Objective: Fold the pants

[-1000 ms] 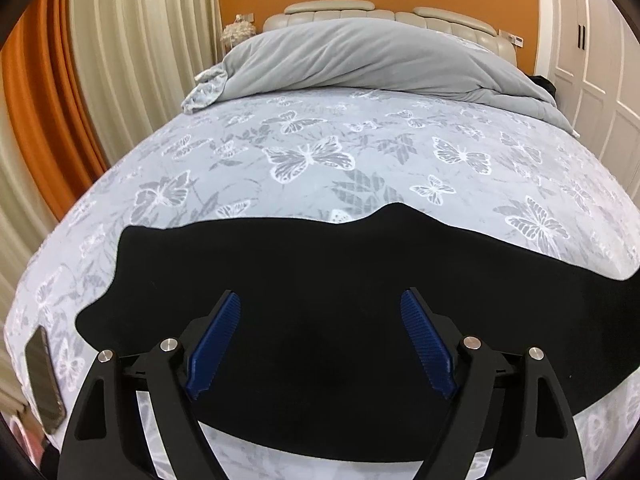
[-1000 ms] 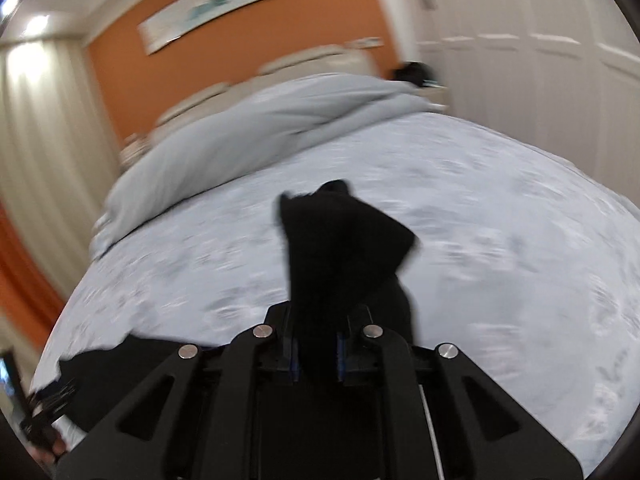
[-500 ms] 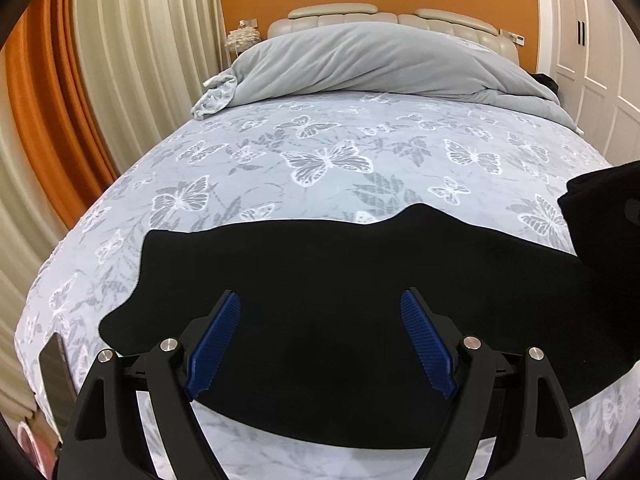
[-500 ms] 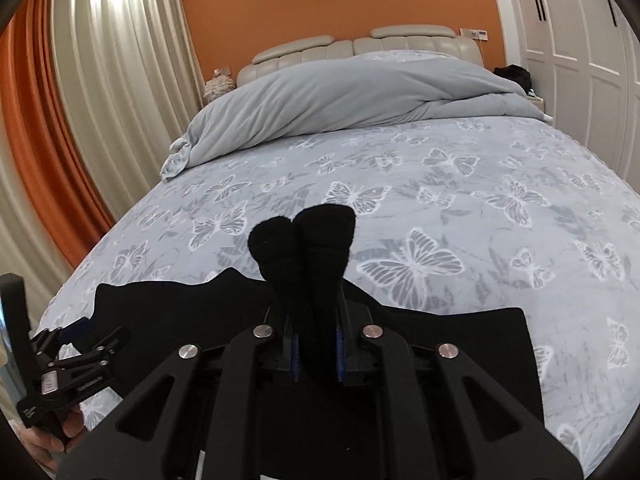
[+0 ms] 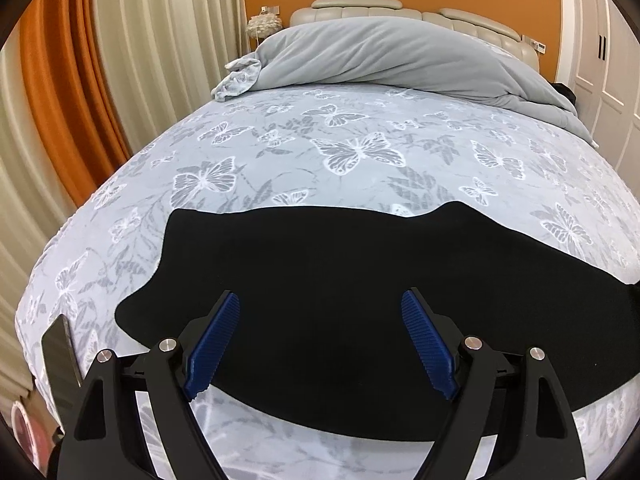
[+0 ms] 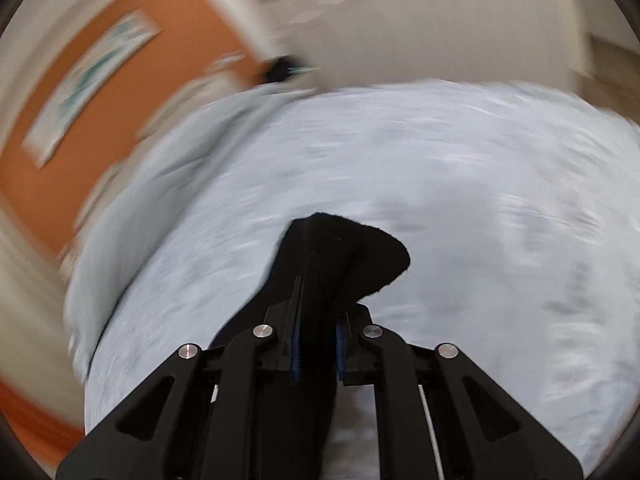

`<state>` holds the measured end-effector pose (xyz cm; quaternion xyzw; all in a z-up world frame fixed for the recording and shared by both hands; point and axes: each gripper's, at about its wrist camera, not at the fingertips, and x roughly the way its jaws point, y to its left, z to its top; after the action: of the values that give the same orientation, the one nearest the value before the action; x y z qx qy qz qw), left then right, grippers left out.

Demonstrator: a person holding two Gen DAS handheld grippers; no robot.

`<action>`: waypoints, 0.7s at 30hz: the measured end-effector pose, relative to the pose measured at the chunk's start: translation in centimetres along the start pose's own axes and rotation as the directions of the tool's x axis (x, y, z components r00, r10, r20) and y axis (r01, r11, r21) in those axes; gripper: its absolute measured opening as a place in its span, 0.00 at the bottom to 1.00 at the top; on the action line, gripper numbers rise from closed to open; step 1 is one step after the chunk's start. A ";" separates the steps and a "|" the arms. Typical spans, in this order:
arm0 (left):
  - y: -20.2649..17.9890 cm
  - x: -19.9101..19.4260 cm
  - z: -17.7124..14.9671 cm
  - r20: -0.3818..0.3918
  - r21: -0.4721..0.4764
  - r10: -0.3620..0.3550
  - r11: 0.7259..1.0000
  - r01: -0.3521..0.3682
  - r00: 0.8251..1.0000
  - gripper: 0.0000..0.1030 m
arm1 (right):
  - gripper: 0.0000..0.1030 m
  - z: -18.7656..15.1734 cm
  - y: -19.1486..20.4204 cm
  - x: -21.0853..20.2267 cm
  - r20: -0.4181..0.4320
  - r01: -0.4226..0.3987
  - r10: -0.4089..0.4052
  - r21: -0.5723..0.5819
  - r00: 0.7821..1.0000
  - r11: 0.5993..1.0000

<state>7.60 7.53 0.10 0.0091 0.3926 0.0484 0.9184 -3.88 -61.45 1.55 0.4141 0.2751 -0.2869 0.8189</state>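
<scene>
While the right wrist view was smeared by motion, the inventory at this moment ran as follows.

Bed (image 5: 360, 152): butterfly-print sheet, smooth, bearing everything listed.

Grey duvet (image 5: 400, 60): bunched at the headboard end, well apart from the work.

Black pants (image 5: 328, 280): spread flat across the near part of the bed in the left wrist view; one end (image 6: 340, 248) was lifted clear of the sheet.

Left claw (image 5: 320, 340): jaws wide apart, empty, hovering over the flat cloth near its front edge.

Right claw (image 6: 318, 348): jaws pressed together on the lifted end, cloth bunched and standing up between the pads.

Step in hand, as judged: carrying the lifted end over to make the fold. Done well, the right claw's travel would be low and even so the layer lands square on the flat part, edges matched. The left claw would best press down at the intended crease, pinning the lower layer against dragging. Release only once the cloth lay settled.
</scene>
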 end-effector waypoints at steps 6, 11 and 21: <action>-2.9 0.0 -0.1 -0.017 0.009 -0.043 0.999 0.043 0.999 0.80 | 0.11 -0.1 -6.7 3.1 -0.180 0.003 0.023 0.144 0.983 0.990; -5.7 0.1 0.0 -0.026 0.009 -0.082 0.997 0.082 0.996 0.80 | 0.15 -0.3 -7.7 3.9 -0.226 -0.039 0.076 0.166 0.971 0.985; -7.1 0.4 -0.5 -0.032 0.052 -0.085 0.995 0.087 0.996 0.80 | 0.15 -0.7 -4.2 3.1 -0.161 -0.078 0.091 0.090 0.983 0.993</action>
<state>8.09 0.45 -0.88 0.0159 0.4075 -0.0016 0.9131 -4.83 -63.74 -3.14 0.4817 0.3119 -0.2278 0.7866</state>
